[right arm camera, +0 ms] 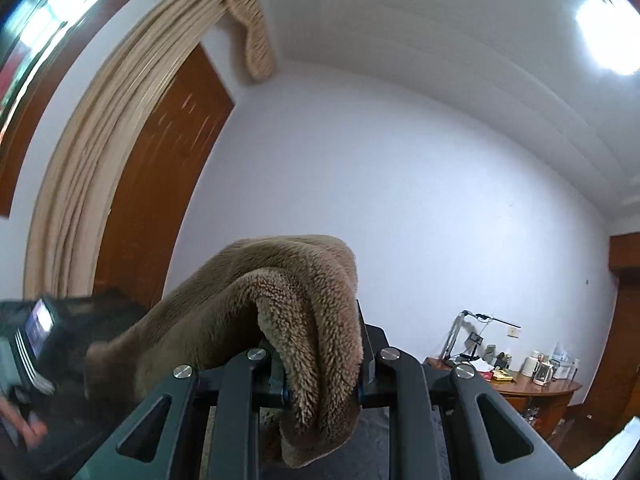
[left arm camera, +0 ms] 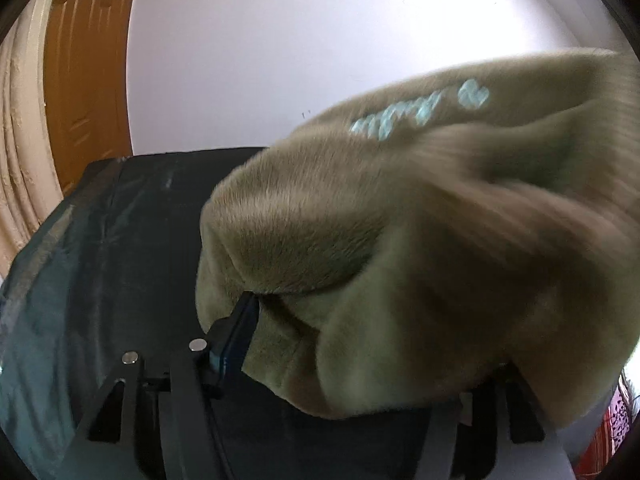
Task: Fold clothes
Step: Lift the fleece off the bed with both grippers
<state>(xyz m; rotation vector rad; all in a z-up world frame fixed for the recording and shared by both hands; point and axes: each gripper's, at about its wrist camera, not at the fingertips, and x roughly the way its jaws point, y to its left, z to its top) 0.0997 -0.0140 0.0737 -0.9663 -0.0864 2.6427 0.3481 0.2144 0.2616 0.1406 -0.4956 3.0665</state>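
Two claws hold one garment in the air, and both views are tilted up toward the white wall and the ceiling. In the left wrist view, at the left of the frame, we see a dark green cloth surface; we cannot tell if it is a table or a bed. To the right of it, the left claw pinches an edge of the garment: one blue pad shows at the lower middle, and the other finger is hidden under the fabric. The garment fills the right half of this frame, lifted above the dark surface and blurred by motion.

In the right wrist view, a brown door and beige curtain stand at the left. At the lower middle, the right claw is pressed together on a thick bunch of the garment, which hangs over and between its fingers. At the lower right of the frame is a far wooden table with small things on it.

How far is the task? We judge only that the garment is carried, bunched and not lying flat; no neat fold shows. It could be going down to be spread, or being doubled over in the air.

The garment is olive-brown, plush and short-haired outside, curly like fleece inside, with pale blue lettering in the upper right of the left view. It seems thick and soft.
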